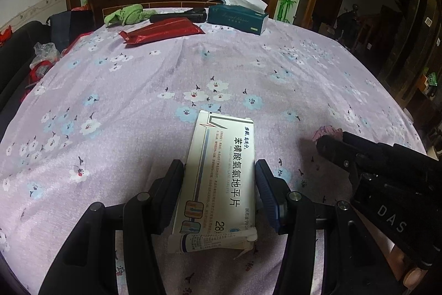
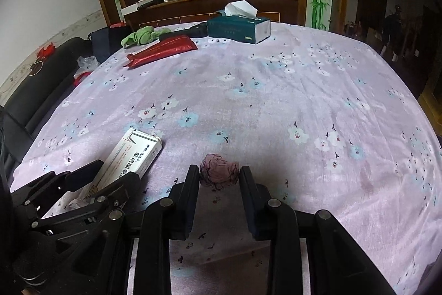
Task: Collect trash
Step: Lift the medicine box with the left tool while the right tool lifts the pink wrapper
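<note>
White cardboard, the flat medicine box (image 1: 221, 179) lies lengthwise on the lilac floral bedsheet (image 1: 138, 90) between your left gripper (image 1: 219, 170) fingers, which bracket its long sides, apparently pressing. Your right gripper (image 2: 219, 174) straddles the crumpled pink paper ball (image 2: 218, 170), jaws close beside it; contact is unclear.

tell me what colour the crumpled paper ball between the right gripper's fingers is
The crumpled paper ball is dusty pinkish-purple, shown best in the right wrist view.

I read "苯磺酸氨氯地平片" and "28" on the white cardboard medicine box (image 1: 221, 179) near the bedspread's near edge, and "DAS" on the black plastic right gripper (image 1: 328, 145).
</note>
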`<state>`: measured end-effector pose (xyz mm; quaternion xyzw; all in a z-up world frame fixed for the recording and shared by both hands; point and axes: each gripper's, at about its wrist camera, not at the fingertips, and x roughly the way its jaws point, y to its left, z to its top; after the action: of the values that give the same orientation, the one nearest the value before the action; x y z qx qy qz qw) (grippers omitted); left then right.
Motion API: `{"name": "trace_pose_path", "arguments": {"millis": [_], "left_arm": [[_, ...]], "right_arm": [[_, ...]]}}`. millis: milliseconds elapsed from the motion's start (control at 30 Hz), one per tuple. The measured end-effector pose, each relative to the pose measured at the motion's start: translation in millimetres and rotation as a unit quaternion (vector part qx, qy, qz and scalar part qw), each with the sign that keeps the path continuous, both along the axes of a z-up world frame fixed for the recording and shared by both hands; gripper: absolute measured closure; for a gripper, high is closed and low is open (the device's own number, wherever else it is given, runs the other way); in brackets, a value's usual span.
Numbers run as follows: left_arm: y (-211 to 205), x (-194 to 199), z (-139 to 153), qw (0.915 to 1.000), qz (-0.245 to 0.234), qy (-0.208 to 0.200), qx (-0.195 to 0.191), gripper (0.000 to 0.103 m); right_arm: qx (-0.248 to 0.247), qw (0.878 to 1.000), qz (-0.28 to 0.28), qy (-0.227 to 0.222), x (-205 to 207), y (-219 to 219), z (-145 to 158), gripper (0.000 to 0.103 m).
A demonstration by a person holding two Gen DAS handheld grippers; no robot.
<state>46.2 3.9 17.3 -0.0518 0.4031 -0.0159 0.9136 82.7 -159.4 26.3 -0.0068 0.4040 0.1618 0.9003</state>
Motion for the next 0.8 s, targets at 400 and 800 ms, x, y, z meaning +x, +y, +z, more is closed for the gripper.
{"name": "trace_pose_path", "arguments": {"millis": [400,800], "left_arm": [[-4.9,-5.9,7.8,0.9992,0.009,-0.028,0.028,0.051],[-4.1,-5.1,7.0,0.9993,0.012,-0.026,0.026,0.051]], "right_arm": [[-0.021,1.000,-0.011,-0.017,-3.6,-1.4,3.8,0.071],[-0.050,0.998,-0.013,-0.034,-7.3,3.5,5.1,0.071]]}}
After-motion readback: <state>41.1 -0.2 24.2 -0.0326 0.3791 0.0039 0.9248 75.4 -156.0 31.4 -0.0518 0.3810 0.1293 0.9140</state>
